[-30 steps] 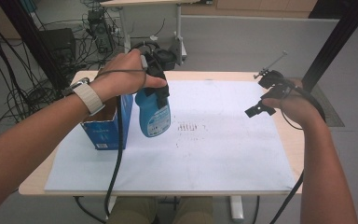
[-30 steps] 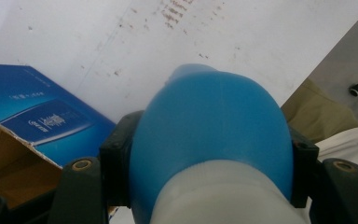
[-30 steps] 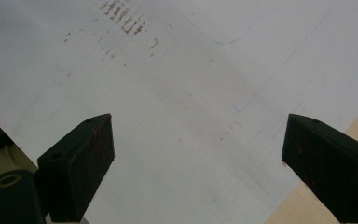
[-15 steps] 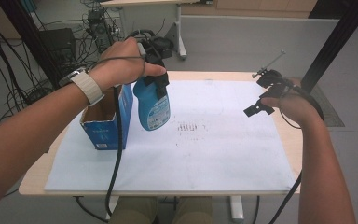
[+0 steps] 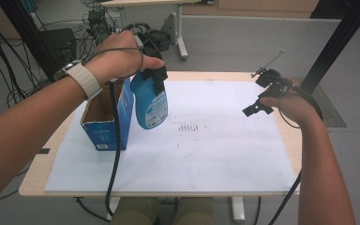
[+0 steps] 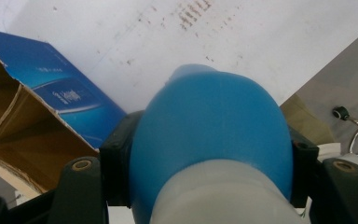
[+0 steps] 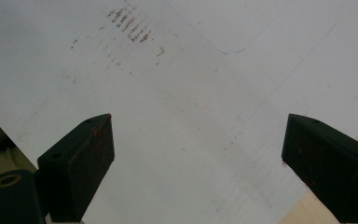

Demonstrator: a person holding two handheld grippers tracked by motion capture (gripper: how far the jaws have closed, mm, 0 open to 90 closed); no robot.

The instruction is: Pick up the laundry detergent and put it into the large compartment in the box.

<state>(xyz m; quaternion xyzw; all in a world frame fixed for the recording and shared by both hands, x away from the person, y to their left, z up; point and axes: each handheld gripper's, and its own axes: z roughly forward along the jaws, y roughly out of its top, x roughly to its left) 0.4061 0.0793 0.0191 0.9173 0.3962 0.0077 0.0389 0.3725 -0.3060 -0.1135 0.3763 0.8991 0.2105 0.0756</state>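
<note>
A blue bottle [image 5: 151, 104] with a printed label hangs in the air just right of an open blue cardboard box [image 5: 107, 119]. My left gripper [image 5: 155, 77] is shut on the bottle's upper part, and the bottle's base is lifted off the white sheet [image 5: 192, 154]. In the left gripper view the bottle [image 6: 209, 135] bulges between the two black jaws, with the box [image 6: 42, 121] to its left. My right gripper [image 5: 258, 107] hovers over the sheet's right side, open with nothing between its fingers [image 7: 81, 163].
The white sheet covers most of the wooden table [image 5: 290, 140] and bears a patch of reddish smudges [image 5: 187, 127]. Cables and equipment lie on the floor beyond the table's far edge. A black post [image 5: 337, 42] rises at the back right.
My left hand has lifted the blue bottle higher beside the box. The right hand has stayed where it was.
</note>
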